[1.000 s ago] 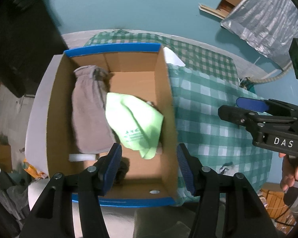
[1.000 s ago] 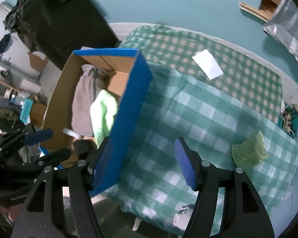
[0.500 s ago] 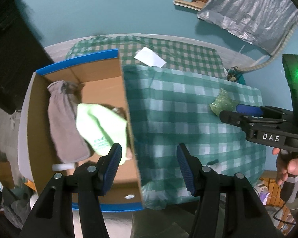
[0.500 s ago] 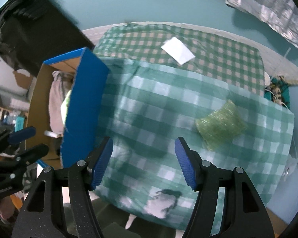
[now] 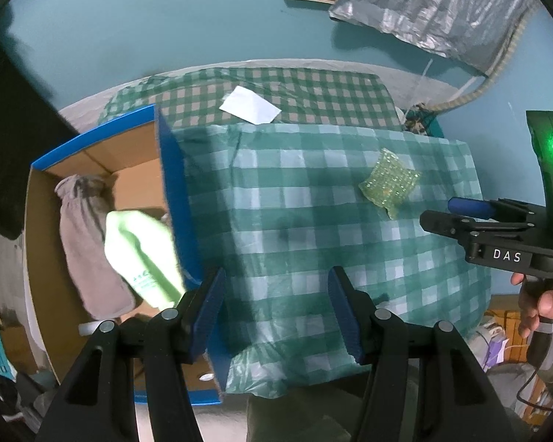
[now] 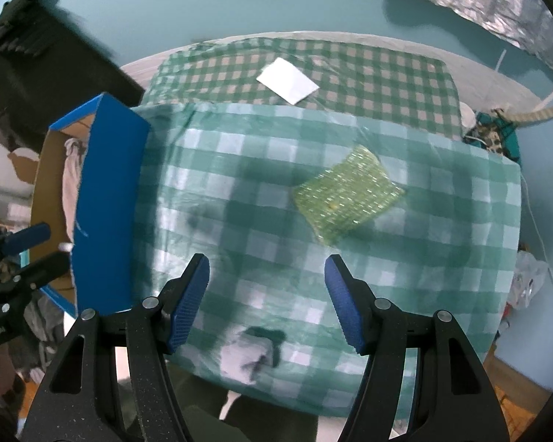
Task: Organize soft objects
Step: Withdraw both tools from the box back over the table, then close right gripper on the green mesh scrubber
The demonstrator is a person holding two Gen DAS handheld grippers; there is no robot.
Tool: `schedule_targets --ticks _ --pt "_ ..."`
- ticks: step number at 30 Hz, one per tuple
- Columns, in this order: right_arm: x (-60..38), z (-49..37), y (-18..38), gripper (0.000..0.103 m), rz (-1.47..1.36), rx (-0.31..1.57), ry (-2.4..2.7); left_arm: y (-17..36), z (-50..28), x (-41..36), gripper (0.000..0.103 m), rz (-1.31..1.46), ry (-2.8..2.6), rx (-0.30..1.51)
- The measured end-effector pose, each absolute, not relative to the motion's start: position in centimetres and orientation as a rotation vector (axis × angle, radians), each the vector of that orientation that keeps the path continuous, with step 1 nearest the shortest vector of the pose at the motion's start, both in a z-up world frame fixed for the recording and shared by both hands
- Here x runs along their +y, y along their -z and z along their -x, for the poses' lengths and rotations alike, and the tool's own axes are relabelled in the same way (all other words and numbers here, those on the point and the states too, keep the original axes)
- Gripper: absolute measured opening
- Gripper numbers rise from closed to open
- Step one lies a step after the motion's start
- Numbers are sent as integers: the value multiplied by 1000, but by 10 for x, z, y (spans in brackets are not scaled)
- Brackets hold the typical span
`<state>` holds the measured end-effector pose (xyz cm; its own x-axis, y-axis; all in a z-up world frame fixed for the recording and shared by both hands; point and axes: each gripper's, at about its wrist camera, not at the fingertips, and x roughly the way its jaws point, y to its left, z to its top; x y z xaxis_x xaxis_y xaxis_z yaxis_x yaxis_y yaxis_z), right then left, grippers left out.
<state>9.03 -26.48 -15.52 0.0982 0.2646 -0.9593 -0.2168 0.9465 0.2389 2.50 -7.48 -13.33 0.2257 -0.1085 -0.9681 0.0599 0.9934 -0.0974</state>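
Two claws gape empty: right claw [image 6: 267, 287] nearest the green scrubber [image 6: 344, 197] lying on the checked bench [image 6: 239, 191]. Descend squarely, pinch its middle, then carry it to the box [image 5: 169, 184]; left claw [image 5: 276, 309] idles.

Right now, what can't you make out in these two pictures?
- Box floor: right wrist view, its blue wall hides nearly all of it.
- Print on the green cloth: left wrist view, blurred and too small.
- Grey cloth: left wrist view, the green cloth covers part of it.
- Dark patch near the tablecloth front edge: right wrist view, motion-blurred.
- Sponge underside: neither view shows it.
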Motion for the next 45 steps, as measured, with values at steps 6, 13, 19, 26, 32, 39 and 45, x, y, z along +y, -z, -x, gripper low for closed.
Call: schedule_targets --ticks 6,13,19,26,32,39,45 --pt "-287 -90 166 65 -54 1451 -318 143 -31 -100 63 -7 151 1350" --pt "-312 -95 189 65 -107 1477 -250 161 -40 -123 65 -68 187 1376" --pt "-326 -109 214 65 -196 1511 -202 179 -50 -136 66 -106 218 1400" --pt "-334 -127 240 65 -324 1544 -157 204 -62 -143 66 -138 226 1428" --pt "-335 -143 260 65 -378 1566 -92 222 -75 -140 66 -129 212 1450" --pt "-327 -156 277 65 -350 1573 -28 230 -82 -138 66 -130 200 1473" --pt "-314 -163 281 67 -303 1575 28 226 -81 -135 67 -112 210 1471"
